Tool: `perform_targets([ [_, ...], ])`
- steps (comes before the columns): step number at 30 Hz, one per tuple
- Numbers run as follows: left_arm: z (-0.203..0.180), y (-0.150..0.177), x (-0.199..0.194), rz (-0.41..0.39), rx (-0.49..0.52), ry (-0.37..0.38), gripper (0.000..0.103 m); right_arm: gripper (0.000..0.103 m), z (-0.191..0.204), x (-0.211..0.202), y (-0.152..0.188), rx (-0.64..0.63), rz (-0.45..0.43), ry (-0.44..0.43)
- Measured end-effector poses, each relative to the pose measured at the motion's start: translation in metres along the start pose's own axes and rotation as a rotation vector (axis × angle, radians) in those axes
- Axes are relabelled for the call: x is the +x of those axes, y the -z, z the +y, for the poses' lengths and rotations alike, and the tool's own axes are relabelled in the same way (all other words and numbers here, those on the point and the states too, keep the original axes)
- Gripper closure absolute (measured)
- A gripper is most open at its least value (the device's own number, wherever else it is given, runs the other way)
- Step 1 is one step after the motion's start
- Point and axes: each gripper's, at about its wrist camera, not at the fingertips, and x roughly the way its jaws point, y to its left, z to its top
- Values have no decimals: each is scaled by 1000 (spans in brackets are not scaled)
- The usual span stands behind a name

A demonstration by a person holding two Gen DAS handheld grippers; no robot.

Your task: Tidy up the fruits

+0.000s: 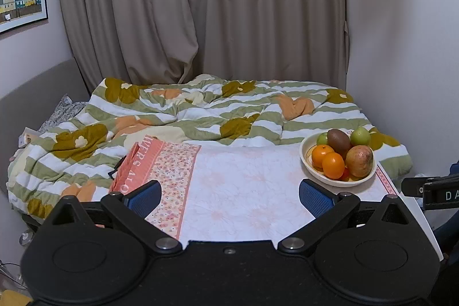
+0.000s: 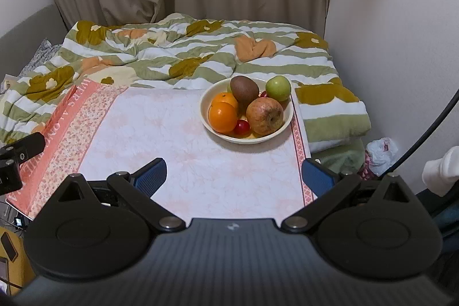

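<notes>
In the left wrist view, the left gripper (image 1: 230,198) hangs over the bench (image 1: 243,191) with jaws released and nothing between them, while the bowl (image 1: 308,167) of fruit sits at the bench's far right corner. In the right wrist view, the right gripper (image 2: 233,177) likewise has its jaws spread and bare above the bench's near edge, with the bowl ahead holding two oranges (image 2: 222,116), a kiwi (image 2: 243,89), a green apple (image 2: 278,88) and a brownish apple (image 2: 265,116).

My left claw (image 1: 230,200) hung level with its blue pads (image 1: 314,198) spread wide and nothing between them. My right claw (image 2: 233,175) sat the same way, pads (image 2: 150,175) far apart and empty, tipped slightly downward. Each claw's black body showed at the edge of the other's view, so the two were side by side, apart.
</notes>
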Motion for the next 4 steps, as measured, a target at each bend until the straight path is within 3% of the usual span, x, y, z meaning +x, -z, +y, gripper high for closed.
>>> perform_targets([
  [4,2,1,-3,0,-5,-4,0,0,-3,-3,-1,7,-4,-3],
])
